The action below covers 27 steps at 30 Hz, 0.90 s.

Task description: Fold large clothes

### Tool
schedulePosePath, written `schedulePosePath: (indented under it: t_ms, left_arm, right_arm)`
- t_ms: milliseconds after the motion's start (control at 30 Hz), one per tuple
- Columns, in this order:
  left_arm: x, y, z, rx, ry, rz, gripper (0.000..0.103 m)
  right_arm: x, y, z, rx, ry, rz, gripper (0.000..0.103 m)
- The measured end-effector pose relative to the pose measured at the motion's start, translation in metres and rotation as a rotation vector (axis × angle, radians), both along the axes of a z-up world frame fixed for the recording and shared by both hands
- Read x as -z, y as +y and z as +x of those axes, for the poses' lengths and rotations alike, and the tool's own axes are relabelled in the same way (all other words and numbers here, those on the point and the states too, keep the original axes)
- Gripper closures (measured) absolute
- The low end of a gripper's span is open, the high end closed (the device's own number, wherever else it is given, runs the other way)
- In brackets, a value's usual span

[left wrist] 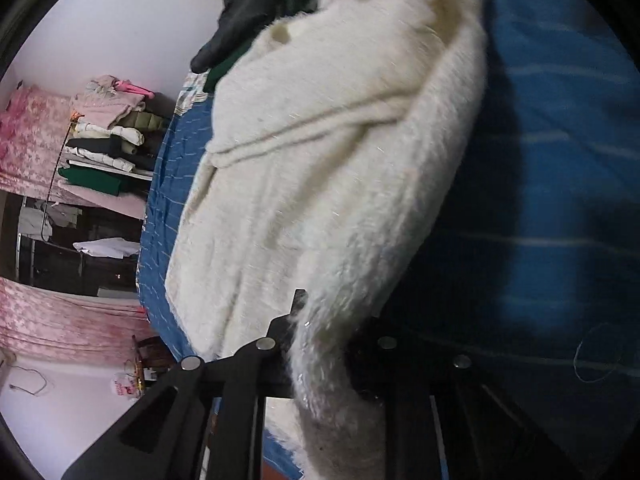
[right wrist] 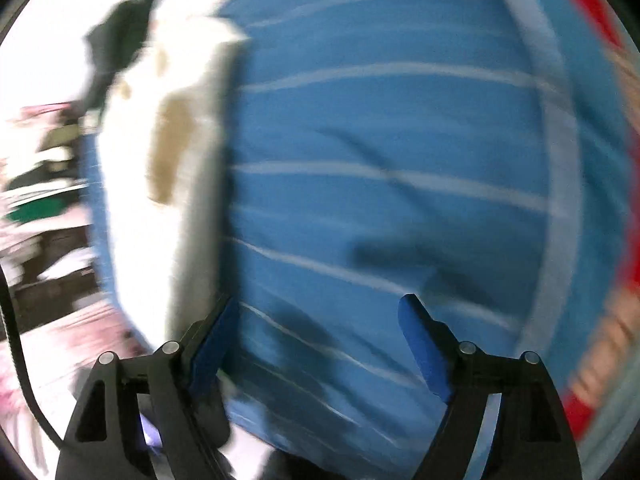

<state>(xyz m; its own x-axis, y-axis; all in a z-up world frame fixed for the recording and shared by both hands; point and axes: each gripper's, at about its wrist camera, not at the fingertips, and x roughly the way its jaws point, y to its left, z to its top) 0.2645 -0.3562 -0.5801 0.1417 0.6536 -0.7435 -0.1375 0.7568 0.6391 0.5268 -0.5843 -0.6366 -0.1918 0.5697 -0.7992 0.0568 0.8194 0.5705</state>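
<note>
A large fluffy cream-white garment [left wrist: 320,152] lies on a blue striped bedsheet [left wrist: 560,160]. My left gripper [left wrist: 320,332] is shut on a fold of this garment, which hangs down between its black fingers. In the blurred right wrist view the same white garment [right wrist: 160,200] lies at the left on the blue sheet [right wrist: 380,160]. My right gripper [right wrist: 320,320] is open and empty above the sheet, its blue pads [right wrist: 420,344] wide apart, just right of the garment's edge.
Dark clothes [left wrist: 256,12] lie at the far end of the bed. A shelf with stacked folded clothes [left wrist: 112,136] stands beyond the bed's left edge, with pink cloth [left wrist: 36,136] around it. A red and white cloth [right wrist: 600,320] borders the sheet at right.
</note>
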Motion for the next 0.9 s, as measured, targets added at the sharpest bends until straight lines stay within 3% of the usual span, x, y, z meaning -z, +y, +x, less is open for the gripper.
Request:
schedulePosePath:
  t_ms: [100,200,300,367,400,467,533,600,733,900]
  left_arm:
    - [-0.005,0.008,0.001,-0.003,0.0,-0.025,0.09]
    - [-0.006,0.016,0.002,0.0,-0.002,-0.044,0.09]
    - [-0.009,0.019,0.001,0.001,-0.017,-0.07,0.09]
    - [-0.014,0.024,0.001,-0.004,-0.032,-0.097,0.09]
    - [-0.016,0.026,0.0,-0.008,-0.037,-0.11,0.09]
    - [-0.023,0.038,-0.001,-0.022,-0.051,-0.144,0.09]
    - [-0.035,0.054,-0.004,-0.04,-0.068,-0.198,0.089]
    - [-0.053,0.077,-0.009,-0.058,-0.091,-0.253,0.088]
    - [-0.087,0.129,-0.015,-0.088,-0.134,-0.353,0.087]
    - [-0.112,0.223,-0.019,-0.17,-0.176,-0.514,0.084]
  right_arm:
    - [0.006,0.039,0.026,0.016,-0.051,0.19,0.015]
    - [0.021,0.07,0.047,0.051,-0.049,0.301,0.014]
    - [0.043,0.094,0.066,0.089,0.005,0.34,0.014]
    - [0.069,0.109,0.071,0.12,0.098,0.303,0.015]
    - [0.078,0.113,0.071,0.135,0.136,0.309,0.025]
    - [0.079,0.118,0.071,0.15,0.135,0.27,0.057]
    - [0.067,0.126,0.068,0.16,0.117,0.24,0.073]
    - [0.042,0.133,0.064,0.168,0.081,0.225,0.077]
    - [-0.023,0.165,0.059,0.135,-0.013,0.203,0.078]
    - [-0.099,0.253,0.061,0.027,-0.099,0.073,0.079]
